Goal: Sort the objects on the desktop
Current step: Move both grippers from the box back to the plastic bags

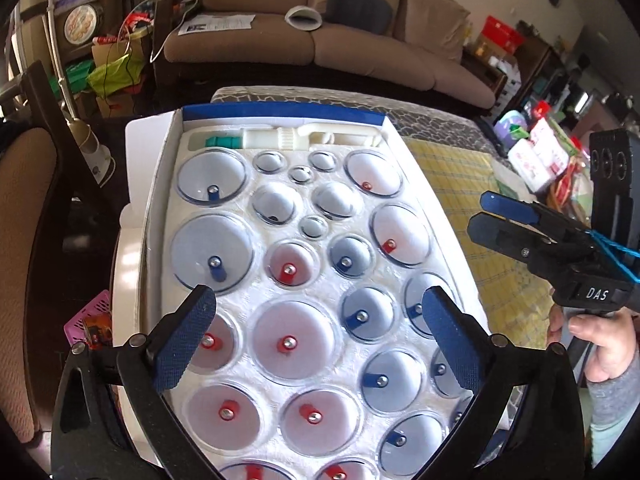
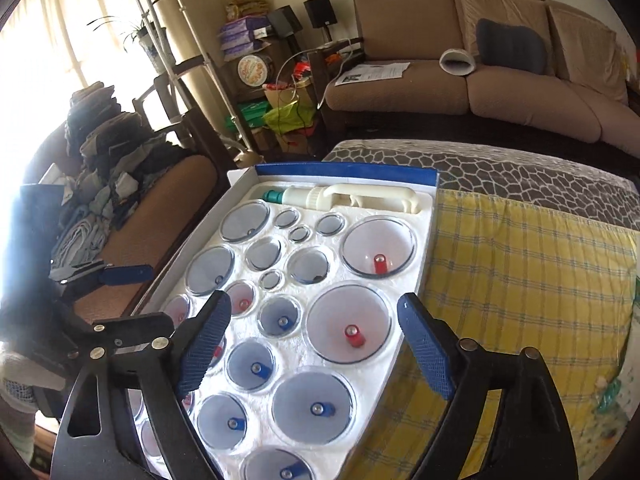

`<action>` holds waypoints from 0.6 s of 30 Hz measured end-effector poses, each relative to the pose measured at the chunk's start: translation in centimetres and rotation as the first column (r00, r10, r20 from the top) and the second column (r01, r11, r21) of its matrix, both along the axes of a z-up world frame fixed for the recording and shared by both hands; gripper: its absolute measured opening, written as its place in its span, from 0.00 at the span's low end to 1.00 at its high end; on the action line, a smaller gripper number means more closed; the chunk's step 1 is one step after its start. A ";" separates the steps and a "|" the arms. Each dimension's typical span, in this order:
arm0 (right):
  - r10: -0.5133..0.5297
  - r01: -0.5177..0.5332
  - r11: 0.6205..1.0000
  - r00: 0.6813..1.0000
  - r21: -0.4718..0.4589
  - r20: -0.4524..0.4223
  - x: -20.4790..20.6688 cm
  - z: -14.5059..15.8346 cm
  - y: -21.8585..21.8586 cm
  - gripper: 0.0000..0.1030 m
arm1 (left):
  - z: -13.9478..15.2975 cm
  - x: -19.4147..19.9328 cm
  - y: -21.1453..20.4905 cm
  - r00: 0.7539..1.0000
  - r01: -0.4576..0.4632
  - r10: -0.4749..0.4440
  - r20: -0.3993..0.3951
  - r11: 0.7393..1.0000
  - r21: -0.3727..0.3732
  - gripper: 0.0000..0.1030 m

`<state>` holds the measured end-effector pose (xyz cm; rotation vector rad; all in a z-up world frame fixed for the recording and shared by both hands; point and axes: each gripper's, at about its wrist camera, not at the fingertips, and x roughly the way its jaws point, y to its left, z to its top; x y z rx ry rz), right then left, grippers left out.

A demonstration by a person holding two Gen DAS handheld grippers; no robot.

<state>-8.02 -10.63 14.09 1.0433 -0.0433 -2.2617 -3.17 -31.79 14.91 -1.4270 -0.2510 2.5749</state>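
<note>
A white foam tray (image 1: 332,292) in a blue-edged box holds several clear cupping cups with red or blue valves, such as a large red-valved cup (image 1: 294,342). A white pump with a teal tip (image 1: 276,138) lies in the tray's far slot. My left gripper (image 1: 320,336) is open and empty, hovering over the tray's near half. My right gripper (image 2: 316,344) is open and empty over the same tray (image 2: 416,292), above a red-valved cup (image 2: 350,330). The right gripper also shows in the left wrist view (image 1: 486,214), to the right of the box.
The box rests on a yellow plaid cloth (image 2: 520,280) over a dark patterned cover (image 2: 500,168). A brown sofa (image 2: 480,80) stands behind. A chair with piled clothes (image 2: 108,184) is to the left. A pink basket (image 1: 90,320) sits low on the left.
</note>
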 end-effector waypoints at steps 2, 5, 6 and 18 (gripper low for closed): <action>-0.027 0.027 1.000 1.000 0.000 -0.013 1.0 0.3 2.5 0.90 | 0.1 0.7 2.3 0.999 0.033 -0.033 -0.012 0.999 0.002 1.00; -0.074 0.075 0.997 0.997 0.017 -0.027 2.2 0.4 7.1 0.91 | 0.3 1.6 6.8 0.996 0.091 -0.091 -0.024 0.996 0.009 1.00; -0.094 0.095 0.995 0.995 0.024 -0.030 2.6 0.4 8.8 0.91 | 0.4 1.8 8.4 0.993 0.113 -0.112 -0.031 0.993 0.014 1.00; -0.395 0.401 0.902 0.916 0.162 -0.072 5.4 -4.0 30.4 0.91 | -2.2 0.2 28.6 0.965 0.251 -0.244 -0.092 0.966 0.067 1.00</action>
